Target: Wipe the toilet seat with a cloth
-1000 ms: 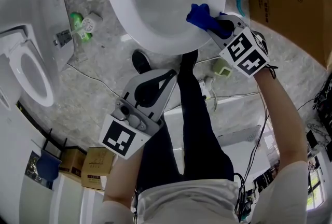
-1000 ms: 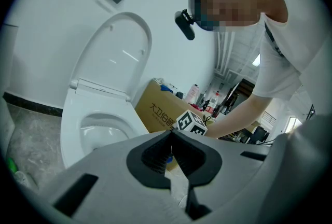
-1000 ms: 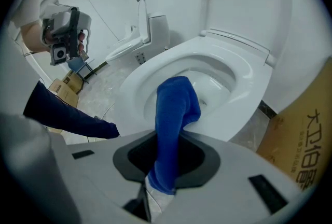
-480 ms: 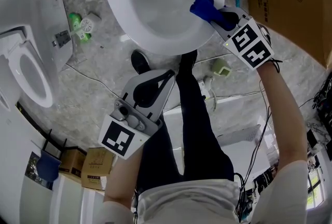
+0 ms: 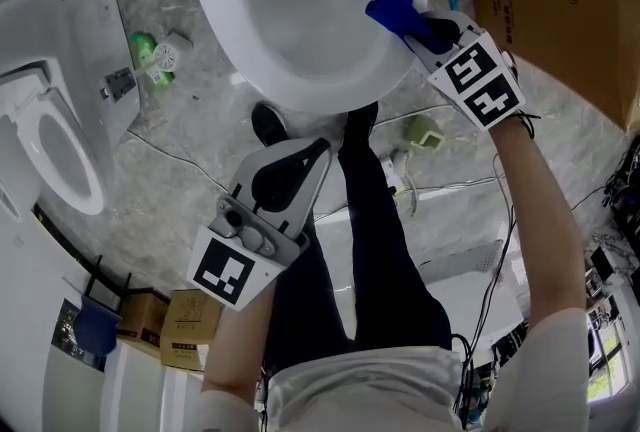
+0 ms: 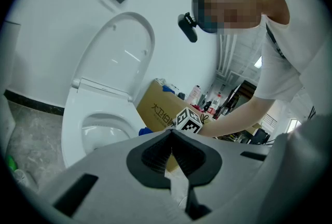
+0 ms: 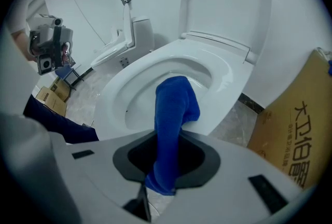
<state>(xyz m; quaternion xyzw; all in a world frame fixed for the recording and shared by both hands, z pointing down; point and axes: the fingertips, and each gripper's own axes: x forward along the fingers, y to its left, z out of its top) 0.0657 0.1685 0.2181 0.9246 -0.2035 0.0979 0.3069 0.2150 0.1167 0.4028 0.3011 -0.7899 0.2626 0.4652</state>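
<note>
Plainly, the right gripper [image 5: 428,28] clamped the blue cloth [image 5: 392,8] against the toilet seat [image 5: 300,88] at the bowl's three o'clock rim; the left gripper [image 5: 316,150], jaws closed on nothing, hung at its six o'clock.

Right tongs [image 5: 425,28] clamped, arm outstretched; left tongs [image 5: 322,148] closed, near the body.

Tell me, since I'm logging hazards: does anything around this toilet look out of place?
Floor clutter only. A green item and a small white part lie loose beside the toilet, and a thin cable trails across the floor near the person's feet. The blue cloth lies on the rim; nothing looks spilled.
</note>
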